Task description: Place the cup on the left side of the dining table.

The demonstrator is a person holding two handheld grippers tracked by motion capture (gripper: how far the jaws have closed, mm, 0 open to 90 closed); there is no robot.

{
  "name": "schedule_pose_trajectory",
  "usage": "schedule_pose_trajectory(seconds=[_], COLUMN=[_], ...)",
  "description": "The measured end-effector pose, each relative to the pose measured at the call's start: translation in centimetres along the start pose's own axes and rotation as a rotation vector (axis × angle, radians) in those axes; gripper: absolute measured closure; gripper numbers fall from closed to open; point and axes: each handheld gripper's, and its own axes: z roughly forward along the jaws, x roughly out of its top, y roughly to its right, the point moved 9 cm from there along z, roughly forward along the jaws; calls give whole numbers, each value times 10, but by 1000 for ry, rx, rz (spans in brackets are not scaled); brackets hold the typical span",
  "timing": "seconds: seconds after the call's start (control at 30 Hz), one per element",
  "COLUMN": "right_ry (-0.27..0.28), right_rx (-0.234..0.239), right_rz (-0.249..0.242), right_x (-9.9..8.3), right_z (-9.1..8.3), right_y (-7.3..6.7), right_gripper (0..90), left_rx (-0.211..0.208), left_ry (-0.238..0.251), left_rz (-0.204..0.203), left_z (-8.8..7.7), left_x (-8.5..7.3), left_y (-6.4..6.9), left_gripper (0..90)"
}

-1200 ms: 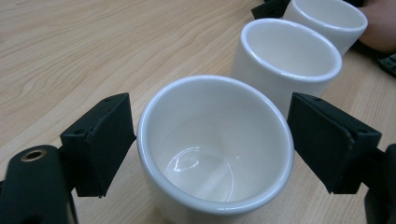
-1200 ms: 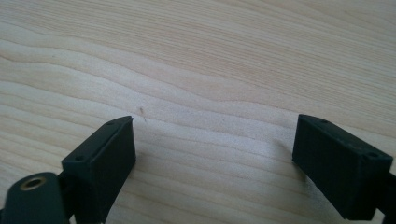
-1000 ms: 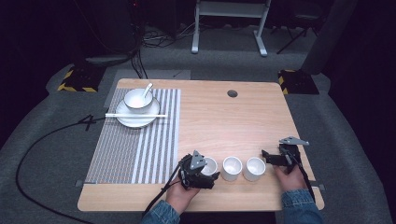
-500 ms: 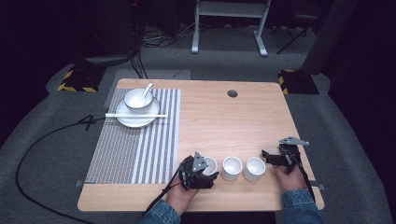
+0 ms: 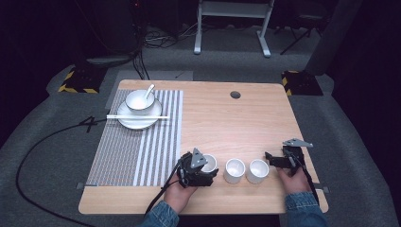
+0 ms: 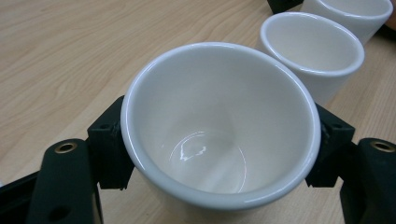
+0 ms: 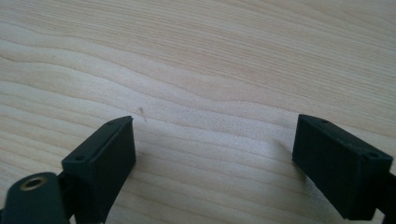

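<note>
Left gripper view has your black fingers (image 6: pixel 109 149) pressed against opposite sides of the nearest white cup (image 6: pixel 219 126), one at 9 o'clock of its rim and one at 3 o'clock. The jaws have just closed in on it, and the cup's body sits squarely between them, so I judge this a firm grasp made just below the rim, where the wall is widest, to keep the cup from slipping when you lift it. The inside looks empty and glossy; its base and the contact patches are cut off or hidden under the rim.

In the high view, your left gripper (image 5: pixel 197 169) holds that cup at the left end of a row of three near the 6 o'clock edge of the table (image 5: pixel 246 123), with the middle cup (image 5: pixel 234 170) just beside it at 3 o'clock and the third cup (image 5: pixel 257 170) beyond.

Your right gripper (image 5: pixel 278 160) rests just at 3 o'clock of the third cup, apart from it, its jaws wide open over bare wood with nothing between them, probably waiting its turn.

At 10 o'clock on the striped mat (image 5: pixel 137 146) sit a plate (image 5: pixel 139 120), bowl (image 5: pixel 139 100), spoon (image 5: pixel 149 90) and chopsticks (image 5: pixel 137 117), too small to make out in detail.
</note>
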Motion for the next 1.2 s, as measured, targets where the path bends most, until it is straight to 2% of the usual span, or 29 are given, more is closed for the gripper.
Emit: schedule_pose_trajectory(seconds=[0.47,0.63,1.2], right_ry=[0,0,0], right_rx=[0,0,0], right_rz=[0,0,0], right_x=[0,0,0], right_z=[0,0,0], right_y=[0,0,0], right_gripper=[131,132,132], left_rx=[7,14,51], left_ry=[16,2,43], left_rz=[-7,-8,-51], left_z=[-18,-23,-46], left_x=[13,15,26], left_y=[-16,-23,-53], left_gripper=[271,271,272])
